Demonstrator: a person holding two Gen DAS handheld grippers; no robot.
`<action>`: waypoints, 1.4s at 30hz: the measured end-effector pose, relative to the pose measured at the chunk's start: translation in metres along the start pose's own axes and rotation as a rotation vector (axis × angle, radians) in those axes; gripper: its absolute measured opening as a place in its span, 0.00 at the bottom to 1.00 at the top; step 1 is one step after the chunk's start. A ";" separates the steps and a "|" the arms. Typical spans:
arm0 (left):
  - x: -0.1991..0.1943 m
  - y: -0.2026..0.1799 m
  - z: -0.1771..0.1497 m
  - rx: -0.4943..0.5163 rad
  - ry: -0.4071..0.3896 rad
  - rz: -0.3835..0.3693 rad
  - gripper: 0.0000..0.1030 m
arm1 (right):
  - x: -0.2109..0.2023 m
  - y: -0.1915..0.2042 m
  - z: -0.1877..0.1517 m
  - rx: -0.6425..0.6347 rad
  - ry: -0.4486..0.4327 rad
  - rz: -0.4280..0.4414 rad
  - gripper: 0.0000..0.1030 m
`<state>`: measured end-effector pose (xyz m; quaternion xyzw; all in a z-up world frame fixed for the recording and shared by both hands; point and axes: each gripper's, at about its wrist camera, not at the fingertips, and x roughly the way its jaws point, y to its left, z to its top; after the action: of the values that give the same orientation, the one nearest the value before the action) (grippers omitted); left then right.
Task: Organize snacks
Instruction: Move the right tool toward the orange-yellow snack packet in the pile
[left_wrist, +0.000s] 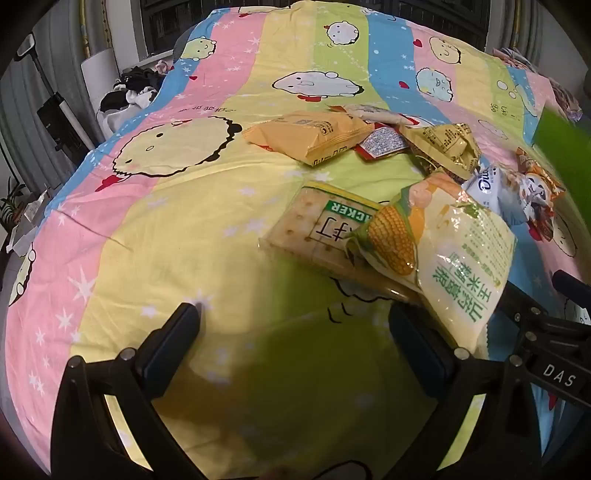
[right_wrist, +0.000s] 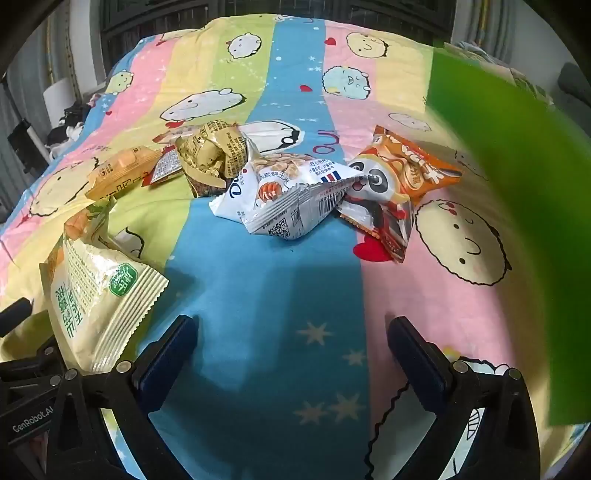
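I am holding the left tongs (left_wrist: 293, 349) wide open and empty over the bed (left_wrist: 129, 229), and the snacks are lying loose ahead: the cracker pack (left_wrist: 314, 225) reading "CKER", then the corn bag (left_wrist: 443, 258) half on top of it. I am keeping the right tongs (right_wrist: 291, 354) wide open and empty too, before the white packet (right_wrist: 284, 192) with a QR code and the orange panda packet (right_wrist: 399, 181). I judge that sorting is only beginning, so the next move needs one pack chosen and pinched by an edge.
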<state>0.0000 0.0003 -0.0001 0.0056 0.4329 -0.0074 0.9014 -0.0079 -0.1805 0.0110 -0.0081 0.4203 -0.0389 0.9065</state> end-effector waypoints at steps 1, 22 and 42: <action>0.000 0.000 0.000 0.001 0.000 0.001 1.00 | 0.000 0.000 0.000 0.001 -0.002 0.001 0.99; -0.004 0.004 0.000 -0.006 0.062 -0.031 1.00 | -0.001 -0.001 0.000 0.000 -0.001 0.002 1.00; -0.055 0.050 0.025 -0.191 0.040 -0.320 0.86 | -0.070 0.009 0.035 -0.007 -0.041 0.158 0.99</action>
<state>-0.0137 0.0505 0.0588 -0.1489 0.4450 -0.1096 0.8762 -0.0256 -0.1672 0.0863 0.0213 0.4009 0.0344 0.9152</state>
